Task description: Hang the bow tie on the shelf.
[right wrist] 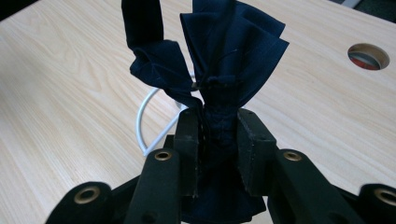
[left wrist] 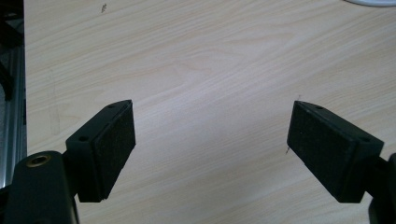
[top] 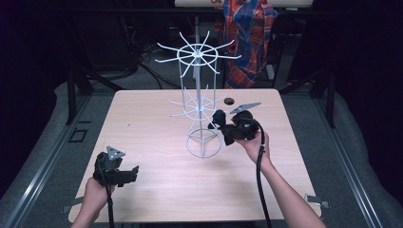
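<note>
While the right hand-held gripper (top: 219, 124) clamped the dark cloth (right wrist: 219, 60), the wire rack (top: 199, 107) stood at its nine o'clock, just beside.

Dim rm: wood table (top: 157, 190), grey floor (top: 43, 142), plaid cloth (top: 247, 38) behind.

High view looks forward and down over the whole table (top: 157, 190). Both gripper views sit close, looking down along their jaws, probably sharing just that wood.
</note>
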`<state>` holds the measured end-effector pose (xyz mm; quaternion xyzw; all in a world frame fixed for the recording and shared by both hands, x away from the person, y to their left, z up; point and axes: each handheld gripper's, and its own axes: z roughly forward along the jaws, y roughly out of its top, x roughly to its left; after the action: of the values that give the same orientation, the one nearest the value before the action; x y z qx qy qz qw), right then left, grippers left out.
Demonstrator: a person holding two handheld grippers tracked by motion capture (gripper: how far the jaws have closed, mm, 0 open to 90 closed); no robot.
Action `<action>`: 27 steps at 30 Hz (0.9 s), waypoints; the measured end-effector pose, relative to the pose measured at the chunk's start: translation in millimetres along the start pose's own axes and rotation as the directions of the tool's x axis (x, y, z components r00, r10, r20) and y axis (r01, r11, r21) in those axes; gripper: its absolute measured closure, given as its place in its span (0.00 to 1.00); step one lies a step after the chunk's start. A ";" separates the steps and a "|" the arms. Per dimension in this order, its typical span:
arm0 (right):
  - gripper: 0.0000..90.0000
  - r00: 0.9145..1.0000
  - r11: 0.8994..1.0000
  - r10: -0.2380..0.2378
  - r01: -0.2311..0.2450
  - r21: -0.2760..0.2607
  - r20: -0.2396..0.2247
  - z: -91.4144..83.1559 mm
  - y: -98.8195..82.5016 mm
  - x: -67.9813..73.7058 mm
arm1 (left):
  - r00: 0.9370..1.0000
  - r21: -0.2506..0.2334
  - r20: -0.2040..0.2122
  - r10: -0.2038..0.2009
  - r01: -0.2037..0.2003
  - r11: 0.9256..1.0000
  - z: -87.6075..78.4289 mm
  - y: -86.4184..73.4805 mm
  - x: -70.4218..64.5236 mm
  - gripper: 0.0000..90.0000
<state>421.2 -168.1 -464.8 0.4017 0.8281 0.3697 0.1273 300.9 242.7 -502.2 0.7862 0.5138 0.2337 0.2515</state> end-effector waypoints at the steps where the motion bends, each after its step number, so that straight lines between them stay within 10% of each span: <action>1: 0.80 1.000 1.000 -0.004 0.004 0.009 0.002 0.0 -0.4 -0.7 | 1.000 0.000 0.000 0.000 0.000 1.000 0.0 0.0 0.0 0.17; 27: 0.72 1.000 1.000 -0.007 0.007 0.017 0.013 2.2 -6.9 -5.6 | 1.000 0.000 -0.004 0.000 0.000 1.000 1.9 2.0 -1.0 0.17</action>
<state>422.0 -174.0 -471.8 0.4024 0.8317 0.3597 0.1304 303.1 240.8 -502.5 0.7858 0.5143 0.2351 0.2505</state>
